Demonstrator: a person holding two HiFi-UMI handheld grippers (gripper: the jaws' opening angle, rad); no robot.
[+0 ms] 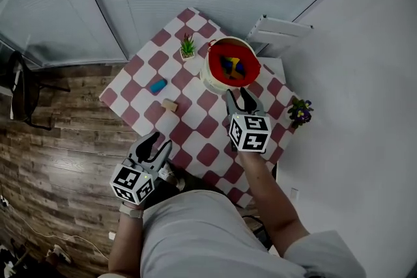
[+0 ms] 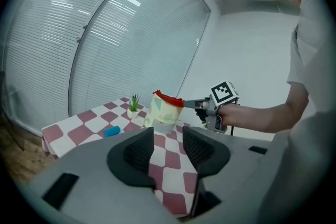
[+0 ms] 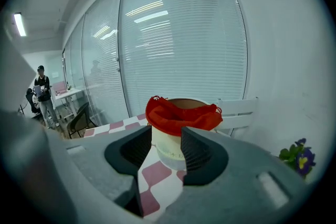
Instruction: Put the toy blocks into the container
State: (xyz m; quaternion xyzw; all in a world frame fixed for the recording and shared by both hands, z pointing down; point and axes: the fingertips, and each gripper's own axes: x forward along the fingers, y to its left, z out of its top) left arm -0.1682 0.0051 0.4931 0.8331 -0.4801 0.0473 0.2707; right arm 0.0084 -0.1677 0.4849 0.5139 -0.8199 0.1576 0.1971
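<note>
Toy blocks (image 1: 233,68) sit inside the container (image 1: 210,80) at the table's (image 1: 195,133) far right edge; blue block (image 1: 157,86) and tan block (image 1: 170,105) lie toward its left corner. Left gripper (image 1: 159,140), at the near edge, and right gripper (image 1: 238,94), just short of the container, both parted, empty.

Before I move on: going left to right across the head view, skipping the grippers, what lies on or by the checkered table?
blue block → tan block → green potted plant → container → purple-flowered plant
</note>
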